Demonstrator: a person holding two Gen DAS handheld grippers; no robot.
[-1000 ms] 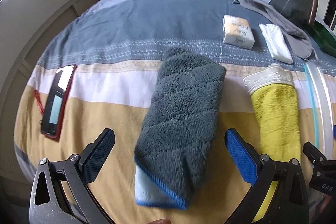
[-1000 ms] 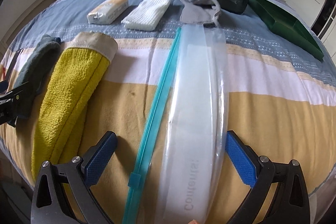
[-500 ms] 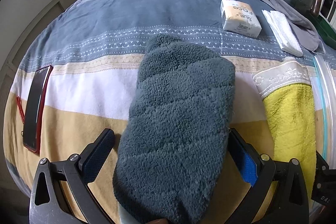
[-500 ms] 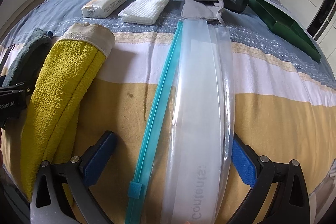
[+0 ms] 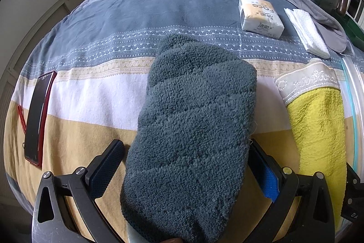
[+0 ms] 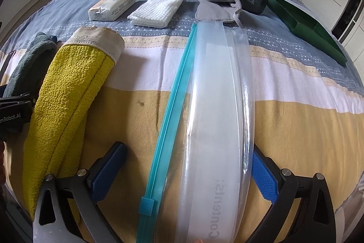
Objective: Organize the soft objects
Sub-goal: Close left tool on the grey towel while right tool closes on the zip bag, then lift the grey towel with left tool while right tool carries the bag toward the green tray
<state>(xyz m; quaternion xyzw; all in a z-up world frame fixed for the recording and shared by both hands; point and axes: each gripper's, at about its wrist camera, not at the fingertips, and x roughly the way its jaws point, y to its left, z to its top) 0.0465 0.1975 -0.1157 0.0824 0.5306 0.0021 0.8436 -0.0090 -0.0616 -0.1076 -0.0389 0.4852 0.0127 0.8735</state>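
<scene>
Left wrist: hand-held gripper (image 5: 184, 165) astride towel (image 5: 195, 129)

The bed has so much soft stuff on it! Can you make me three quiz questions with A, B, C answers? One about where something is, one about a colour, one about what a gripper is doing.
1. What lies right beside the yellow towel, on its right in the right wrist view?
A. the clear zip bag
B. a red phone
C. a pillow

2. What colour is the zip bag's sealing strip?
A. red
B. teal
C. black

3. How is the left gripper standing?
A. shut tight on nothing
B. open, with the grey fluffy towel between its fingers
C. holding the tissue pack

Answers: 1 A, the bag lies alongside the towel. 2 B, the strip is teal. 3 B, both pads stand wide around the towel.
</scene>
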